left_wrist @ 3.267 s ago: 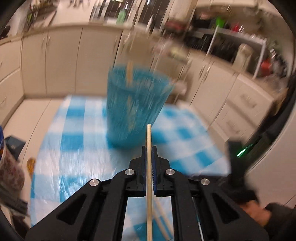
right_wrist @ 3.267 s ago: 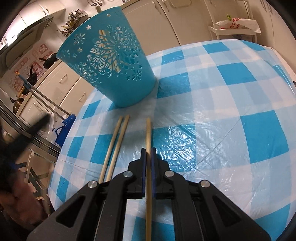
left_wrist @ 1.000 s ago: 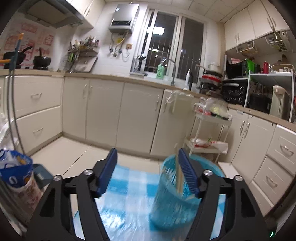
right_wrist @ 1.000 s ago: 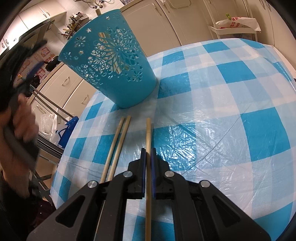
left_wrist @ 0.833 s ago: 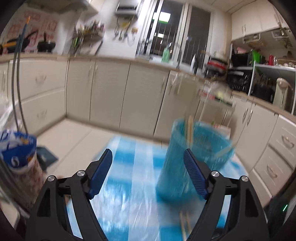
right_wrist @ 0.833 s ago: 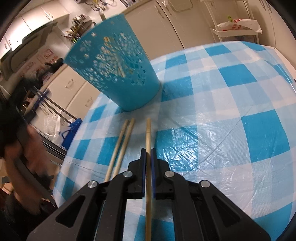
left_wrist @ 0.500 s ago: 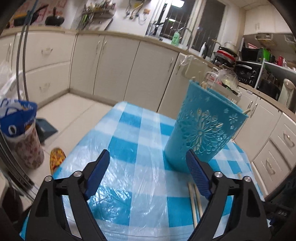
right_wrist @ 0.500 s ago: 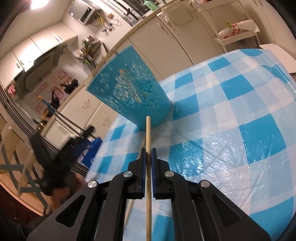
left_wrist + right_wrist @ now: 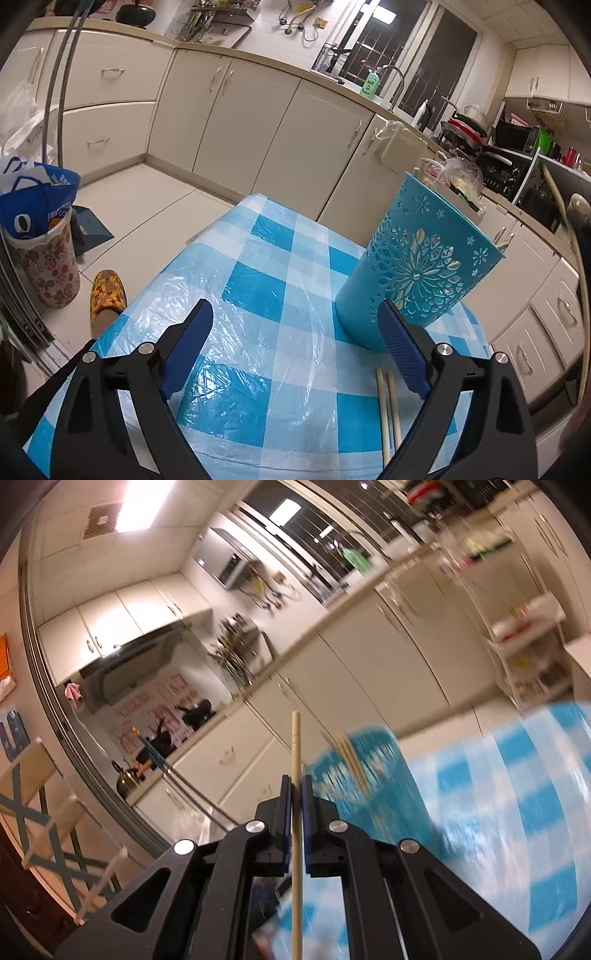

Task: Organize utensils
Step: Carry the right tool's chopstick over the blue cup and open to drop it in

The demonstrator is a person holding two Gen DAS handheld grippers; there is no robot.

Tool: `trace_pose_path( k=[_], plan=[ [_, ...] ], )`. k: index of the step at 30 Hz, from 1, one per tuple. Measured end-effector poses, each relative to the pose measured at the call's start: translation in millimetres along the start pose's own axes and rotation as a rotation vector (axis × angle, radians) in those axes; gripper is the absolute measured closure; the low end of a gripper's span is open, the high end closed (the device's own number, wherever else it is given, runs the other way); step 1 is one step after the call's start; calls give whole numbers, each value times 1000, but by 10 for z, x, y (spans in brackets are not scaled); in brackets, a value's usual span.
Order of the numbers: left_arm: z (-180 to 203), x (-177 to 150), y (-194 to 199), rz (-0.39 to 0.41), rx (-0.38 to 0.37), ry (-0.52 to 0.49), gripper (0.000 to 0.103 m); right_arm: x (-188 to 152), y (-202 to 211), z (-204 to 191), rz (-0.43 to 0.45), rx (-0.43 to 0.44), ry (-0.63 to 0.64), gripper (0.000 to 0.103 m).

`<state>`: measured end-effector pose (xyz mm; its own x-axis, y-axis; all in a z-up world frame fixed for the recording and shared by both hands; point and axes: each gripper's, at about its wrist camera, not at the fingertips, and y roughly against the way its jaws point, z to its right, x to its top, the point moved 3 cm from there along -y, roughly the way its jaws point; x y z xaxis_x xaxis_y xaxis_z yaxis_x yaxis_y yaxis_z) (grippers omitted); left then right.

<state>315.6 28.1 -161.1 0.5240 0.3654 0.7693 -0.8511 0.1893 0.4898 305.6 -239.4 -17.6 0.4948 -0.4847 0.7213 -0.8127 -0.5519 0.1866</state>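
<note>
A blue cut-out plastic utensil holder (image 9: 413, 273) stands on the blue-and-white checked tablecloth (image 9: 280, 280), with chopstick ends showing above its rim. Two wooden chopsticks (image 9: 388, 406) lie side by side on the cloth in front of it. My left gripper (image 9: 295, 332) is open and empty, low over the cloth, left of the holder. My right gripper (image 9: 293, 779) is shut on a single wooden chopstick (image 9: 296, 746), raised in the air. The holder (image 9: 369, 782) appears blurred just to its right, with chopsticks inside.
Cream kitchen cabinets (image 9: 236, 122) run along the back. A floral bin with a blue bag (image 9: 40, 251) and a slipper (image 9: 107, 291) sit on the floor at the left. A folding chair (image 9: 48, 812) stands at the left in the right wrist view.
My left gripper let its chopstick go at the holder, opened, and dropped back low over the cloth. My right gripper lifted its chopstick off the table up toward the holder.
</note>
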Motion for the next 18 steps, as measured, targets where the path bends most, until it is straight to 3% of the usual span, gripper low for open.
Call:
trace_pose_path(
  k=[4,10,18],
  plan=[
    [-59,0,17,9,-5,38,16,270,-345,-129,58,-49,61,97],
    [-105,-8,11,8,-22,65,16,539,-793,-78,152,-196,91,97],
    [-125,-7,1,6,-48,82,16,404,-1168,77,123,-358,176,97]
  ],
)
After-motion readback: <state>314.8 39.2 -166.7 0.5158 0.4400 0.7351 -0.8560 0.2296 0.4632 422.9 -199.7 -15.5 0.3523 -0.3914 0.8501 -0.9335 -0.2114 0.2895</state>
